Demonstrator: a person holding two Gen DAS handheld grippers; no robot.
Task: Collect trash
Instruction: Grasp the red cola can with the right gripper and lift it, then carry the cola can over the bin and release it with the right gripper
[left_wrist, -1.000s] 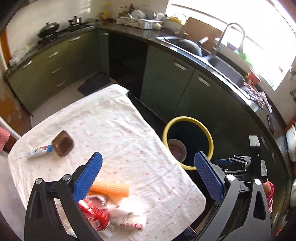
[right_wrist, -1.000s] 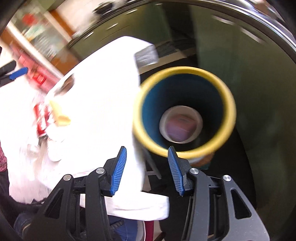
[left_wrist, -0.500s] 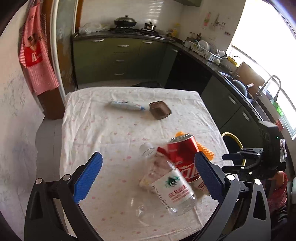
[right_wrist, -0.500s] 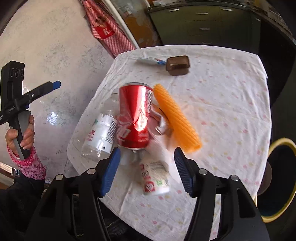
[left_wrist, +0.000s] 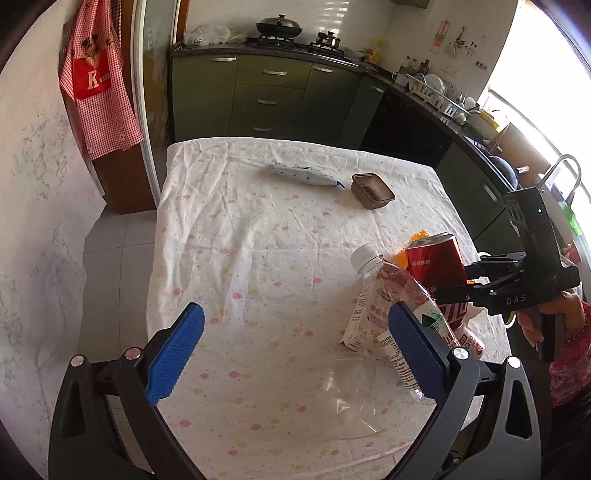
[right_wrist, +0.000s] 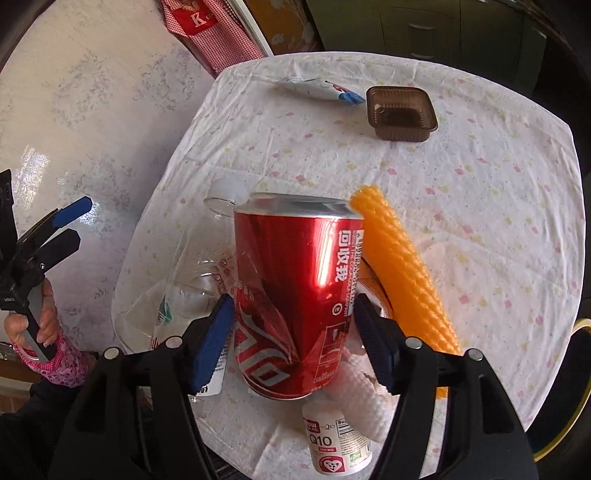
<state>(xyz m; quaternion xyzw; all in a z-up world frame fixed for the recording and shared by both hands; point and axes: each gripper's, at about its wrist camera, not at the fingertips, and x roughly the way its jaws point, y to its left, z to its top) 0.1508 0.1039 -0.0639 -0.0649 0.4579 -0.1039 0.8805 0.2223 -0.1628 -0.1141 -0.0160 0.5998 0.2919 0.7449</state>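
Note:
A dented red soda can (right_wrist: 295, 280) stands in a trash pile on the white flowered tablecloth (left_wrist: 258, 258). My right gripper (right_wrist: 293, 301) straddles the can from above, a blue pad close to each side, and I see no firm press. Against the can lie a clear plastic bottle (left_wrist: 391, 295), an orange foam net (right_wrist: 402, 273), a white supplement bottle (right_wrist: 336, 443) and a small carton (left_wrist: 360, 325). My left gripper (left_wrist: 294, 310) hangs wide open over bare cloth left of the pile, nothing between its fingers. A person's hand holds each tool.
A brown plastic tray (left_wrist: 371, 191) and a white-blue tube (left_wrist: 306, 175) lie at the table's far side. A clear plastic dish (left_wrist: 351, 398) sits near the front edge. The yellow bin rim (right_wrist: 580, 369) shows right of the table. Green kitchen cabinets (left_wrist: 273, 99) stand behind.
Both cameras swung from the yellow-rimmed bin to the table. The right gripper widened and closed in on the red can, which now fills its gap. The left gripper dropped lower.

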